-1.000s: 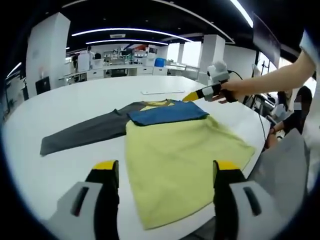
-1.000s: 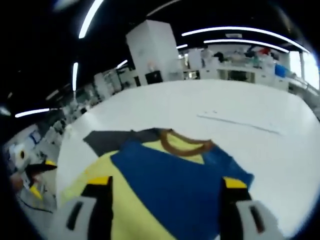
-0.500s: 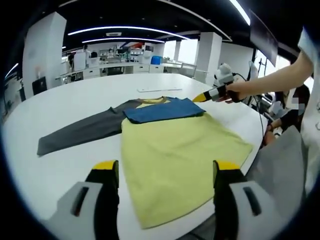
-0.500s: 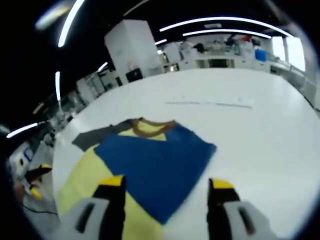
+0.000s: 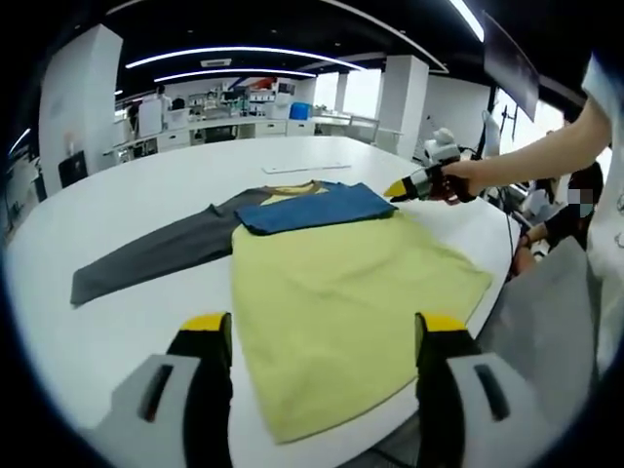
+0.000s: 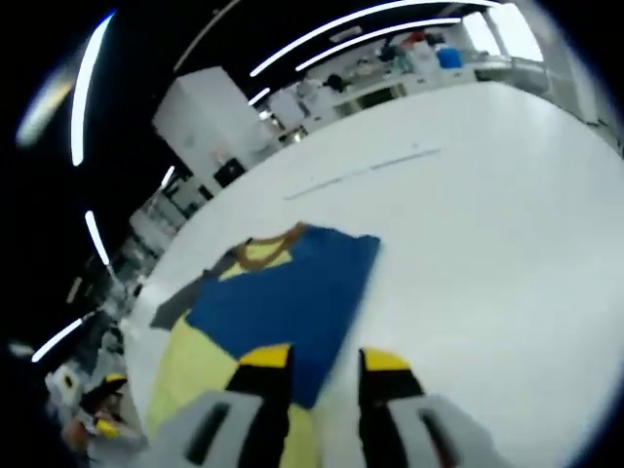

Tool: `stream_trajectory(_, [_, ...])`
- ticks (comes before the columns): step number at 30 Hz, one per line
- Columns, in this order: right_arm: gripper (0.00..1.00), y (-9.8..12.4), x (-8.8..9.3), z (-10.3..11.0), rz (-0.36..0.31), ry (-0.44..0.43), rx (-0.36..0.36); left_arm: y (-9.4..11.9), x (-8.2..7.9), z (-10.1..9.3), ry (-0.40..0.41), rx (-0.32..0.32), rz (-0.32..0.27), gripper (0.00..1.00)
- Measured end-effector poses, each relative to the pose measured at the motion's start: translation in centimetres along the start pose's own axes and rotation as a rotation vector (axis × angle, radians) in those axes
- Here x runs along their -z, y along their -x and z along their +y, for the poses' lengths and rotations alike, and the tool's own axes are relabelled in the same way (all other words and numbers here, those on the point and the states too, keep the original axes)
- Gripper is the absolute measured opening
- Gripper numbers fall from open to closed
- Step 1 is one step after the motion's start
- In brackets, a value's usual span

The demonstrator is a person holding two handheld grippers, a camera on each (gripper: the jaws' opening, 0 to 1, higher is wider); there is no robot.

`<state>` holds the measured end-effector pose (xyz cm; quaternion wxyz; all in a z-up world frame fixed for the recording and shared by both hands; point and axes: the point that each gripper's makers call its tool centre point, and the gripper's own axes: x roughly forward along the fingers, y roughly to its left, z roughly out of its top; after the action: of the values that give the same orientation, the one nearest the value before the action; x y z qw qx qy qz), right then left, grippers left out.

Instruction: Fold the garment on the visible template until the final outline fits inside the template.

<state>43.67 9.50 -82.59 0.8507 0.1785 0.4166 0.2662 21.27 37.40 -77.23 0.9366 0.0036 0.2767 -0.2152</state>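
Lying flat on the white table [image 5: 127,210], the long-sleeved shirt [image 5: 331,292] spreads its pale yellow body toward the near table edge, and in the left gripper view its lower hem corner sits right at that edge, between the left gripper's [image 5: 322,336] two yellow-tipped jaws. Those jaws stand wide apart and hold nothing, raised over the near hem. One blue sleeve [image 5: 312,207] is folded across the chest, its straight edges lying inside the shirt's outline just below the brown-trimmed collar [image 5: 297,187]. The other sleeve, dark grey [image 5: 156,255], stretches out flat to the left onto bare table, well apart from anything else. Beyond the collar lies a thin pale strip [image 5: 304,167] on the tabletop, and past it the table runs wide and bare to its far curved edge. At the right side of the shirt, the right gripper [image 5: 402,187] shows in the left gripper view, held in a person's hand [image 5: 458,177], its yellow tip near the blue sleeve's outer corner. In the right gripper view, its jaws [image 6: 327,366] are drawn close with a narrow gap between them, just over the near corner of the blue sleeve [image 6: 283,297]; whether they pinch the cloth cannot be told. To their right, the table [image 6: 487,234] is open and white.
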Motion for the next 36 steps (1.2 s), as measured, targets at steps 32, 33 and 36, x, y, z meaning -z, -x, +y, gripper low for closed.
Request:
stream_trajectory(32, [0.00, -0.8, -2.0, -3.3, -0.081, -0.001, 0.093, -0.4, 1.1, 0.0, 0.009, 0.001, 0.049, 0.73])
stream_trajectory(33, [0.00, -0.8, -2.0, -3.4, -0.080, 0.005, 0.095, -0.4, 1.1, 0.0, 0.009, 0.000, 0.050, 0.73])
stream_trajectory(36, [0.00, -0.9, -2.0, -3.4, -0.077, 0.028, 0.100, -0.5, 1.1, 0.1, 0.014, 0.003, 0.050, 0.73])
